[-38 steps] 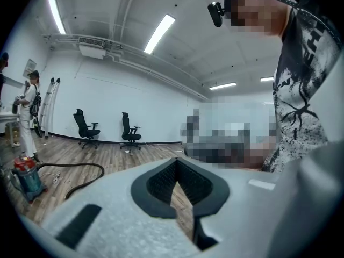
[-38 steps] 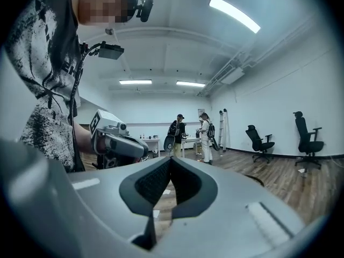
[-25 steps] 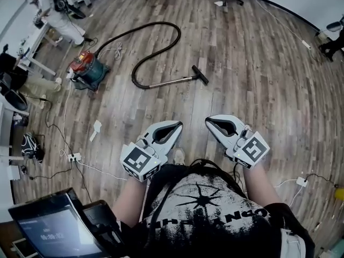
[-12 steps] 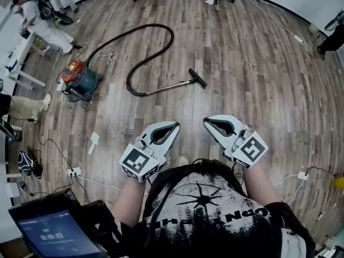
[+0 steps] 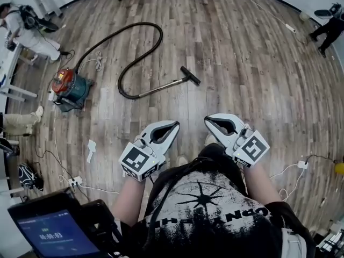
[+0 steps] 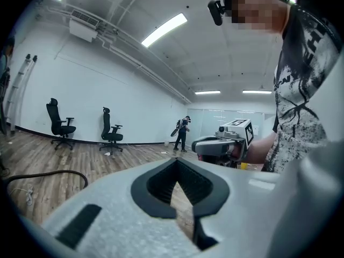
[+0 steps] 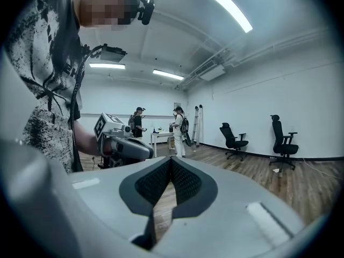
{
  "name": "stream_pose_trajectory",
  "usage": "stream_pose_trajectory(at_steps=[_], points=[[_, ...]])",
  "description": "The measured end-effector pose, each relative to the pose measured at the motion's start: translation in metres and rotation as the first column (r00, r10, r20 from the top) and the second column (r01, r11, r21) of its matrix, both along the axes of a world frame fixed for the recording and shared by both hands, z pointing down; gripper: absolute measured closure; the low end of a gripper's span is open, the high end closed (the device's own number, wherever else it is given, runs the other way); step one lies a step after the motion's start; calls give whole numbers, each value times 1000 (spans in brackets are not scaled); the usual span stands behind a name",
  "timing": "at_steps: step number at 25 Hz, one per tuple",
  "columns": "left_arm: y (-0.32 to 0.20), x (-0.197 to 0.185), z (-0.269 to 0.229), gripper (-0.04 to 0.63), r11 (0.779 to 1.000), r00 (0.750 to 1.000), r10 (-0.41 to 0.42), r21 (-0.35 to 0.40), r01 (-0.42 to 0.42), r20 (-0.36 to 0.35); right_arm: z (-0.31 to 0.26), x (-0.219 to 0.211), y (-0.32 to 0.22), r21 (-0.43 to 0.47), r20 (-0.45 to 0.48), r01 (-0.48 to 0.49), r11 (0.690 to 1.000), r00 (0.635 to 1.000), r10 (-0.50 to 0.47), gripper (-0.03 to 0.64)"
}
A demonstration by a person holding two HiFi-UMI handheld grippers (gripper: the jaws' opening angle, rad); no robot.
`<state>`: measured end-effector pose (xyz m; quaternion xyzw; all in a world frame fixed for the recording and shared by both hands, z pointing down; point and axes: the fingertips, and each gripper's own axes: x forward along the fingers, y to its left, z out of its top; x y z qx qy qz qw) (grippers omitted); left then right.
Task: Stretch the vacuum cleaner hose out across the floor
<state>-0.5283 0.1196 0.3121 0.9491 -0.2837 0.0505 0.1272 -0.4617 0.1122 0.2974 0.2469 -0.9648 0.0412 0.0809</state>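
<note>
Vacuum cleaner [image 5: 69, 86] and hose [image 5: 161, 37] have shifted leftward in head view.

Wood-plank floor [image 5: 242, 63], white walls [image 6: 123, 98], black office chairs [image 6: 111, 132], strip lights [image 6: 164, 30] overhead

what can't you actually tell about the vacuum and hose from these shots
- Where the hose joins the vacuum cleaner: too small in the head view.
- Most of the hose: the left gripper view shows one bend only, cut off at its left edge.
- Right gripper view: neither shows at all.
</note>
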Motion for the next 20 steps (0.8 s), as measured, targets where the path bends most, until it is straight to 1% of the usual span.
stream_pose_trajectory(at_steps=[4,7,10,14,17,20], points=[[-18,9,-6,594,1000,1000,6,-4,-6,-10,1,6,-16,-13,5,5,1000,1000,-5,609],[-31,9,-7,594,1000,1000,-16,-10,16,-8,0,4,-30,-5,11,38,999,999,-38,609],[-51,8,-7,594,998,998,-68,-11,68,-2,-2,4,-55,6,18,87,996,996,-87,609],[-87,5,-15,594,989,989,-146,-12,146,5,-12,1,-98,20,12,169,985,985,-169,609],[-127,4,-20,594,978,978,-207,-14,207,7,-20,3,-143,29,9,220,975,975,-220,609],[-166,10,-24,594,967,967,-255,-19,255,-11,-21,11,-185,31,1,252,967,968,-253,609]])
